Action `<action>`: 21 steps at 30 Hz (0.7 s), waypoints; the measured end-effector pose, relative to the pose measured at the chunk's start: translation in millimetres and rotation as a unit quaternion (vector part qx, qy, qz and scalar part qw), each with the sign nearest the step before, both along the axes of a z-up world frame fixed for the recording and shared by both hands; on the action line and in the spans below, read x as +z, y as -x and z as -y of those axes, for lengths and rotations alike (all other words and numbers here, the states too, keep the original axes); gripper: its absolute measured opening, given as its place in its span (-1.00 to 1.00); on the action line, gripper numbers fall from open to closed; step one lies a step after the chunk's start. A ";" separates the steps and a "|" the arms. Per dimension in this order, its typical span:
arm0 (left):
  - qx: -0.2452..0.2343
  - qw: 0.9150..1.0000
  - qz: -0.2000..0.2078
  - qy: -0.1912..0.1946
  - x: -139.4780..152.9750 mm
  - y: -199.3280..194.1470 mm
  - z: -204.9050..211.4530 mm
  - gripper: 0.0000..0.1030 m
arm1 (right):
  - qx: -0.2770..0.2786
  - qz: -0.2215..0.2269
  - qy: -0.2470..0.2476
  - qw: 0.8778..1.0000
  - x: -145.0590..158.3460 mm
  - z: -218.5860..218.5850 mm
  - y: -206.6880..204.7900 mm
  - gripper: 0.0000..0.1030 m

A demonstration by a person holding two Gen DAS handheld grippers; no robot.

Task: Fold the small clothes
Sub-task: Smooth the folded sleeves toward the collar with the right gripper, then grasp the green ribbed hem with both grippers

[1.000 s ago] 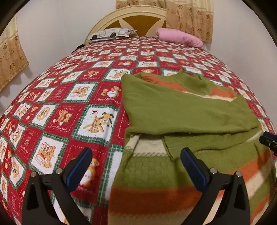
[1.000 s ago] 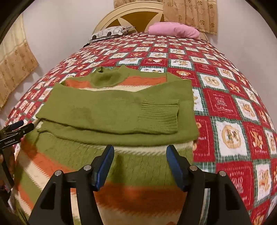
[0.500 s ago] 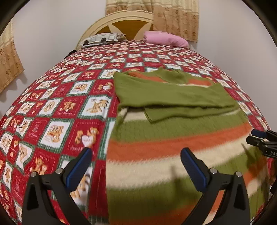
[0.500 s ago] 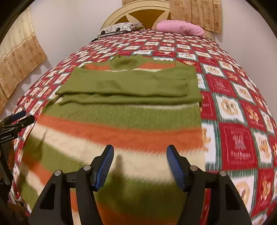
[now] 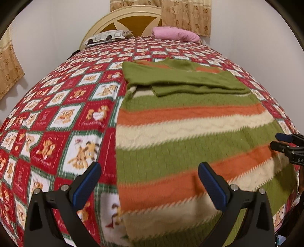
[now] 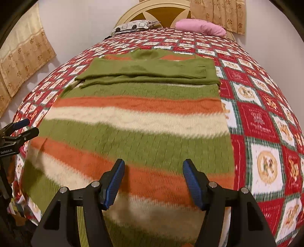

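A green, orange and cream striped sweater lies flat on the bed, collar at the far end, both green sleeves folded across the chest. It also shows in the right wrist view. My left gripper is open and empty, over the sweater's near left part by the hem. My right gripper is open and empty, over the near right part by the hem. Each gripper shows at the edge of the other's view: the right, the left.
The bed has a red, white and green patchwork cover with bear prints. A pink pillow and a patterned pillow lie by the cream headboard. Curtains hang on the walls.
Both grippers have pulled back toward the near end of the bed, from the folded sleeves to the hem. More of the striped body now shows. The sweater lies as before.
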State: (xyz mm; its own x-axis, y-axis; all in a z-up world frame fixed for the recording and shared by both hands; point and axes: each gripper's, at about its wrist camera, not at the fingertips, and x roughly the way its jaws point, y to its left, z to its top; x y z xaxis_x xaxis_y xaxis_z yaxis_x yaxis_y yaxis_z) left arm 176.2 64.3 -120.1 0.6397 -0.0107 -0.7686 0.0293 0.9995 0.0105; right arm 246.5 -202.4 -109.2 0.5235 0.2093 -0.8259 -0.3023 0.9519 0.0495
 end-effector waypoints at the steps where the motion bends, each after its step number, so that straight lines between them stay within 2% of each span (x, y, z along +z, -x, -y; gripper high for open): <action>1: 0.000 1.000 -0.001 0.002 -1.1 3.1 -0.3 1.00 | 0.000 0.003 0.002 1.000 -0.4 0.2 2.6 0.25; 7: -0.001 1.000 -0.010 -0.005 -11.3 24.3 -1.6 1.00 | -0.002 0.007 0.002 1.000 -0.3 2.5 23.1 0.25; 13: 0.004 1.000 -0.011 0.011 -13.6 52.6 -15.2 0.98 | -0.004 0.014 0.003 1.000 1.1 9.4 49.0 0.26; 18: 0.019 0.998 -0.027 0.058 -18.4 76.0 -30.4 0.77 | -0.006 0.016 0.010 1.000 -5.2 15.1 70.8 0.26; 21: 0.017 0.995 -0.042 0.084 -24.3 85.9 -30.0 0.51 | -0.007 0.027 0.021 0.999 -6.9 17.3 82.4 0.26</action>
State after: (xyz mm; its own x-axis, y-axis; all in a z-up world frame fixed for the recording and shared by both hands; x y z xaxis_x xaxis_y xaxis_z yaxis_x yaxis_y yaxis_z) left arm 90.3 94.3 -144.4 0.5751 -0.1239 -0.8087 -0.0100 0.9873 -0.1583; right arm 164.2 -219.7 -116.1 0.5700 0.1677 -0.8043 -0.2908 0.9568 -0.0066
